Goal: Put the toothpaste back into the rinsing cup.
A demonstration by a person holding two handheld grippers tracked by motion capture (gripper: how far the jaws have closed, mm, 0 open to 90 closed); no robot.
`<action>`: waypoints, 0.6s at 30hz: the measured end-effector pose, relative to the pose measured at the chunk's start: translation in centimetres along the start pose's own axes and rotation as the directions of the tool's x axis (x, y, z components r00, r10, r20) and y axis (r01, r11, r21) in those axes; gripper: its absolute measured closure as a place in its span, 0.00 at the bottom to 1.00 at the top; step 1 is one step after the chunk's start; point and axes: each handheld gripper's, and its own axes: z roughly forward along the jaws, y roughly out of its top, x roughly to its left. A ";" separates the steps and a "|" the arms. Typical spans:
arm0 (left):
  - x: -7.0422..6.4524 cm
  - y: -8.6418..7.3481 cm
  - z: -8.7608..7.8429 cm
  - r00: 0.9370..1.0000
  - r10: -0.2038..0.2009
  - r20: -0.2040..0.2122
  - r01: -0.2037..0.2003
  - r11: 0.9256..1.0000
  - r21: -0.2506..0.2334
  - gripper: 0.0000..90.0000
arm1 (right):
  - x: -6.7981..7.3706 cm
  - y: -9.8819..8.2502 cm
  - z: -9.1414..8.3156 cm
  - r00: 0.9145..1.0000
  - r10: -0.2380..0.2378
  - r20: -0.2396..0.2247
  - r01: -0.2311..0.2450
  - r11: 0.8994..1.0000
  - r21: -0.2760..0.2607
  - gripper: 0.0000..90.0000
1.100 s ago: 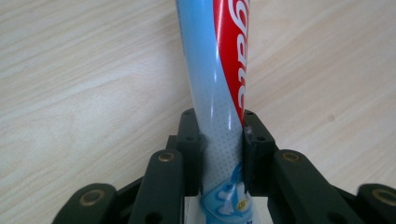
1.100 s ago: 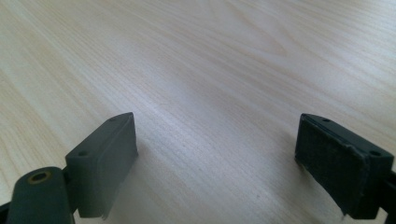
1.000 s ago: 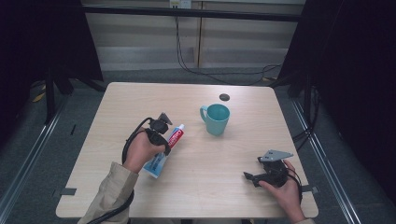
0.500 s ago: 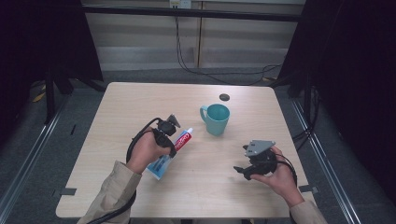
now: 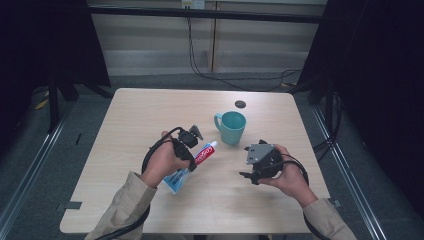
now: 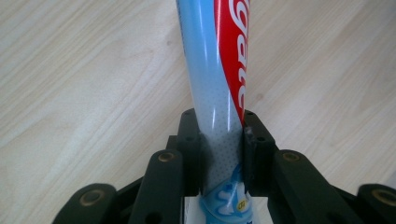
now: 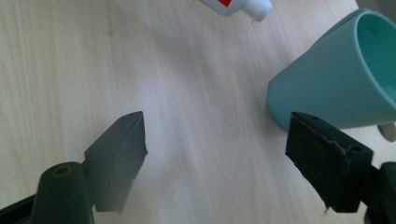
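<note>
- The left gripper (image 5: 189,144) held the toothpaste tube (image 5: 192,161), its fingers (image 6: 190,154) clamped on the tube's lower body, just above the flat end.
- The tube lay slanted above the worktop (image 5: 140,115), its white cap pointing toward the teal mug (image 5: 233,127), close to it but apart.
- The right gripper (image 7: 215,154) hung over bare wood with nothing between its wide-set fingers, which had just been closing a little; the mug stood just beyond its right finger.
</note>
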 end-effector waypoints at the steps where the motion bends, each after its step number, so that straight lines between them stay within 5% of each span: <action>1: -0.1 0.1 0.0 1.000 0.014 -0.001 -0.014 1.000 0.007 0.81 | -0.1 0.2 0.0 1.000 -0.015 0.003 0.015 1.000 0.005 0.22; 6: -0.6 0.4 0.2 0.999 0.049 0.003 -0.049 0.999 0.023 0.81 | -0.7 1.3 0.4 0.999 -0.033 -0.024 0.033 0.999 0.007 0.23; 18: -1.2 0.8 0.5 0.997 0.062 0.039 -0.063 0.998 0.021 0.81 | -0.9 3.0 1.1 0.995 -0.093 -0.047 0.094 0.996 0.010 0.25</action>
